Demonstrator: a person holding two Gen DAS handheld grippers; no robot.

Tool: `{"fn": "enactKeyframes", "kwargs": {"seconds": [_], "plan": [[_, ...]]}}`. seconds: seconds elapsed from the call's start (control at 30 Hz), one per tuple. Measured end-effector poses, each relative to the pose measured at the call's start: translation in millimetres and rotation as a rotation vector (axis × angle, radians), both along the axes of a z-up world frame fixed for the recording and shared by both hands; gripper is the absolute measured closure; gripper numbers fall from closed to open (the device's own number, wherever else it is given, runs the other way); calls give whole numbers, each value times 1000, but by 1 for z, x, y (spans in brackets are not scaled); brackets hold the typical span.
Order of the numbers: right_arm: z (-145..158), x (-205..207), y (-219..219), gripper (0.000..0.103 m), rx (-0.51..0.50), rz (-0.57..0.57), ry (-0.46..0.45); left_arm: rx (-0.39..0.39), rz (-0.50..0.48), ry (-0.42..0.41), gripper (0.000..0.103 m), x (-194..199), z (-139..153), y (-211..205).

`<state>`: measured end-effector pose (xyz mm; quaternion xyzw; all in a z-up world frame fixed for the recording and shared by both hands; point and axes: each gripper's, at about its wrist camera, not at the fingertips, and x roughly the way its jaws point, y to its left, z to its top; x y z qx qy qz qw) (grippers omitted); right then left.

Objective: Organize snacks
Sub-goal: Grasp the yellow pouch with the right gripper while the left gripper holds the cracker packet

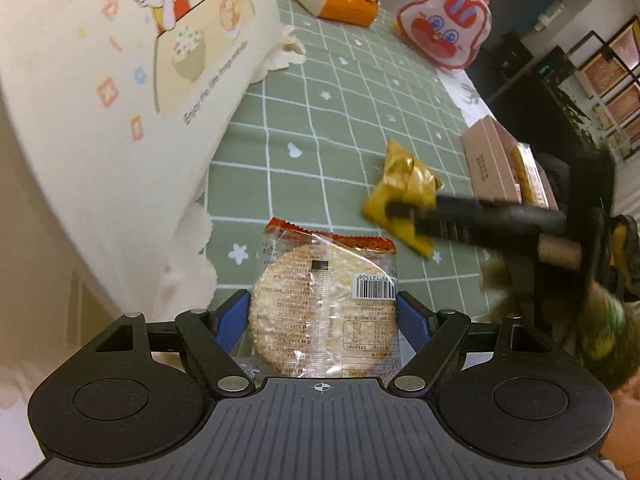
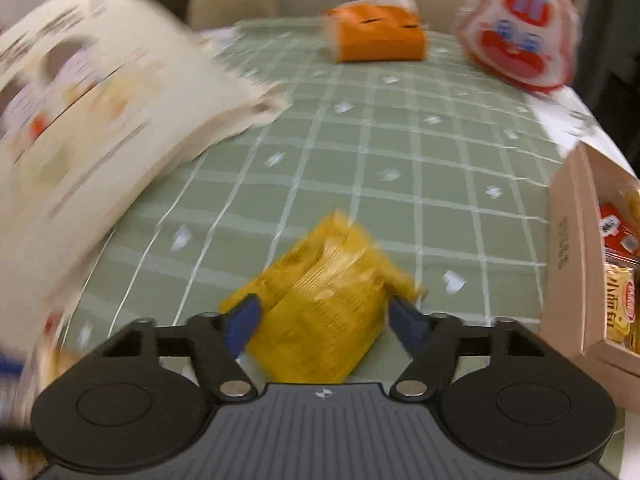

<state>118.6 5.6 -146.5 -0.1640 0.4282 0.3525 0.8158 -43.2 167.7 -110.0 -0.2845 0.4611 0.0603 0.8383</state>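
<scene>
A round rice cracker in a clear wrapper with a red top edge (image 1: 320,312) sits between the blue pads of my left gripper (image 1: 322,300), which is shut on it above the green checked tablecloth (image 1: 320,120). A crumpled yellow snack packet (image 2: 328,272) fills the span between the blue pads of my right gripper (image 2: 324,304), and both pads press its sides. In the left wrist view the same yellow packet (image 1: 404,184) shows at the right, with the right gripper's (image 1: 400,210) dark fingers clamped on its lower part. The right wrist view is blurred.
A large cream bag with cartoon prints (image 1: 120,80) (image 2: 80,120) rises at the left. An orange pack (image 2: 380,36) and a red-and-white rabbit-face bag (image 2: 520,28) lie at the far end. A pink cardboard box (image 2: 572,248) holding several snack packets stands at the right edge.
</scene>
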Motion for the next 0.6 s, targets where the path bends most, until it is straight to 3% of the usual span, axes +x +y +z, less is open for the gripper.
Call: {"fn": "enactKeyframes", "kwargs": {"seconds": [0.23, 0.37, 0.43, 0.5, 0.6], "plan": [[-6, -38, -34, 37, -104, 97, -67, -14, -62, 9, 20, 21, -6, -10], [-2, -43, -57, 37, -123, 51, -109, -8, -64, 17, 20, 25, -6, -12], [8, -37, -64, 35, -74, -12, -100, -2, -53, 20, 20, 24, -5, -11], [17, -27, -65, 23, 0, -80, -67, 2, -44, 22, 20, 22, -4, -9], [21, -7, -56, 20, 80, -159, 37, 6, -36, 30, 20, 18, -3, -9]]}}
